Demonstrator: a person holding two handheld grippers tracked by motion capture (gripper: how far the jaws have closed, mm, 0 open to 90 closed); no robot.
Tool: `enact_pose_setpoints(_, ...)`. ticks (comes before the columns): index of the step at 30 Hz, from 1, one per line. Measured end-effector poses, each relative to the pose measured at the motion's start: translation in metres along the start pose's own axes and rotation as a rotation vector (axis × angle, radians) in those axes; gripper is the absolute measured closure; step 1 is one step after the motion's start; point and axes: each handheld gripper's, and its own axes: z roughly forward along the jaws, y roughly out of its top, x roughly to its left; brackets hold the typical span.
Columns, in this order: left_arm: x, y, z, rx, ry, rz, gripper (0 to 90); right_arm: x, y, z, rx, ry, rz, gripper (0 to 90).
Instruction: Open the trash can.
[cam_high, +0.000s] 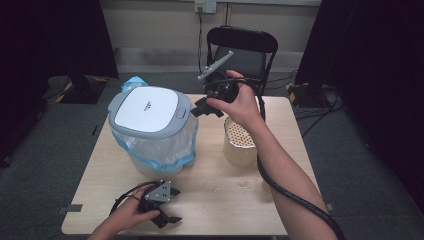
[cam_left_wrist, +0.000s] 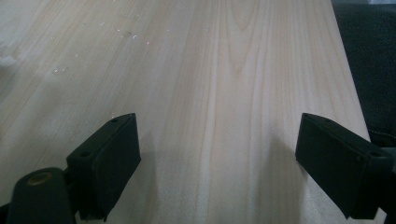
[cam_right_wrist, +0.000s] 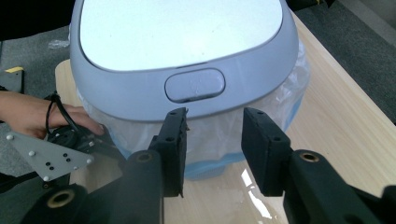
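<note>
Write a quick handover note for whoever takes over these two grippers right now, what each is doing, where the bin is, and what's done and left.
Left gripper: open, empty, low over the near edge of the table.
Right gripper: open, nothing between the jaws, held up facing the lid button, not touching it.
Bin: on the table's left half, lid closed, clear liner hanging out under the rim. Cream perforated cup stands to its right.
Done: bin lined and closed, as far as it looks.
Left: likely press the button to open the lid; what follows can't be told.
</note>
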Motion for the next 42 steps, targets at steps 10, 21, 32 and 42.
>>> enact_pose_setpoints(10,0.0,0.0,0.0,0.0,0.0,0.0,13.1,0.0,0.011,0.006,-0.028,0.033,0.0,78.2)
enact_pose_setpoints(21,0.0,0.0,0.0,0.0,0.0,0.0,13.1,0.002,0.016,0.017,-0.043,0.054,-0.006,86.9)
enact_pose_setpoints(32,0.0,0.0,0.0,0.0,0.0,0.0,13.1,0.001,0.017,0.03,-0.058,0.057,-0.001,89.9)
enact_pose_setpoints(42,0.0,0.0,0.0,0.001,0.005,0.006,13.1,0.002,0.018,0.035,-0.049,0.05,-0.037,90.0)
